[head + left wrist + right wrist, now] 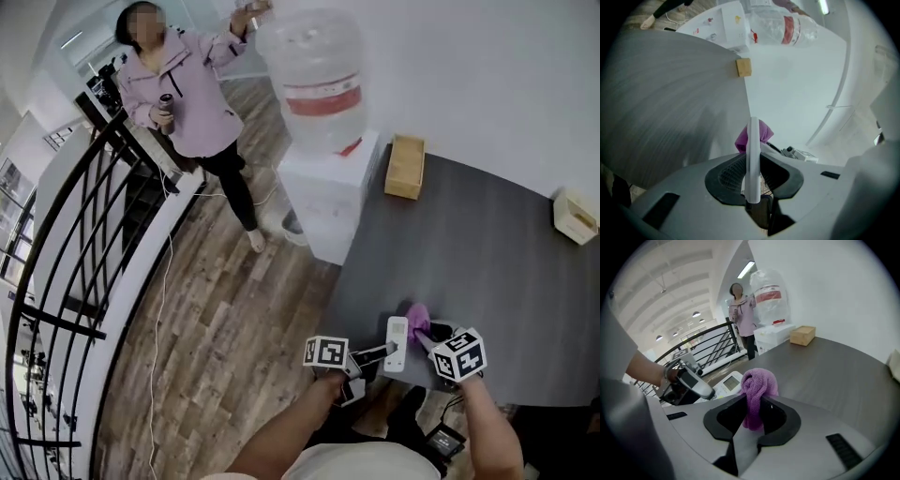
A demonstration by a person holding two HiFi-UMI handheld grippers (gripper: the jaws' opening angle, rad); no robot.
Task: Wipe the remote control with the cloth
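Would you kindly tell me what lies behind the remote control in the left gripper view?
The purple cloth peeks out behind the remote control, which covers its middle; whether they touch is hidden.

The slim white remote control (397, 343) stands lengthwise low and right of centre in the head view, gripped at its lower end by the left gripper (384, 353). The bunched purple cloth (417, 319), clamped in the right gripper (427, 342), sits right beside its upper right end.
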